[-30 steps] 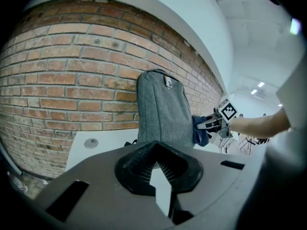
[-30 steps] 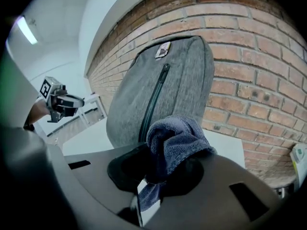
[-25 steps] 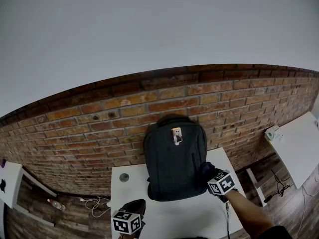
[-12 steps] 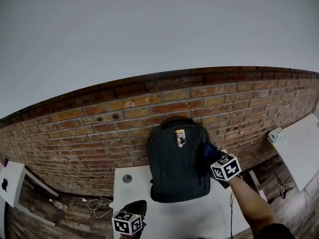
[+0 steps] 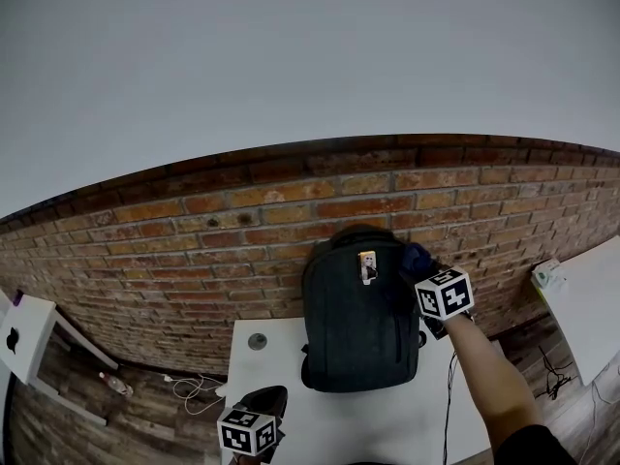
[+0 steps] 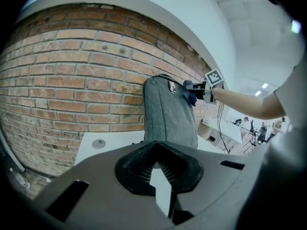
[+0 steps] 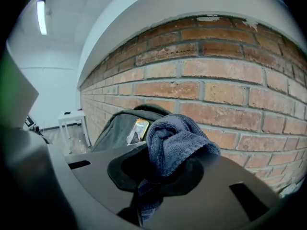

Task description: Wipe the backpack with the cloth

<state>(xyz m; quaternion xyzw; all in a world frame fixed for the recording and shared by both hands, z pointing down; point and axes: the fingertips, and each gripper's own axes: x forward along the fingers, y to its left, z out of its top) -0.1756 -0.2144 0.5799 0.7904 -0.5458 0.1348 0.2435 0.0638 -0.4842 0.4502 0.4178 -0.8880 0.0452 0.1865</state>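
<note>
Brick wall (image 5: 194,231) backs a white tabletop (image 5: 387,424) in the head view. The backpack (image 5: 360,308) stands upright on the tabletop against the bricks, ahead of both tongs. The right tongs (image 5: 423,264) are held high at the backpack's upper right corner. The cloth (image 5: 417,257) is bunched at their tip, touching or just beside the bag's top edge, near a small tag (image 5: 367,266). The left tongs (image 5: 263,400) hang low over the near left of the tabletop, well apart from the backpack. A round disc (image 5: 257,341) lies ahead of them.

The left gripper view shows its jaws apart by a narrow gap. Nothing sits between them, and bare tabletop shows through. The backpack rises ahead, slightly to the right, and the right tongs and cloth show at its upper right side.

The right gripper view shows its jaws clamped on the blue-grey cloth, which bulges up above them. The backpack's top and tag lie just beyond, to the left, with bricks straight ahead.
</note>
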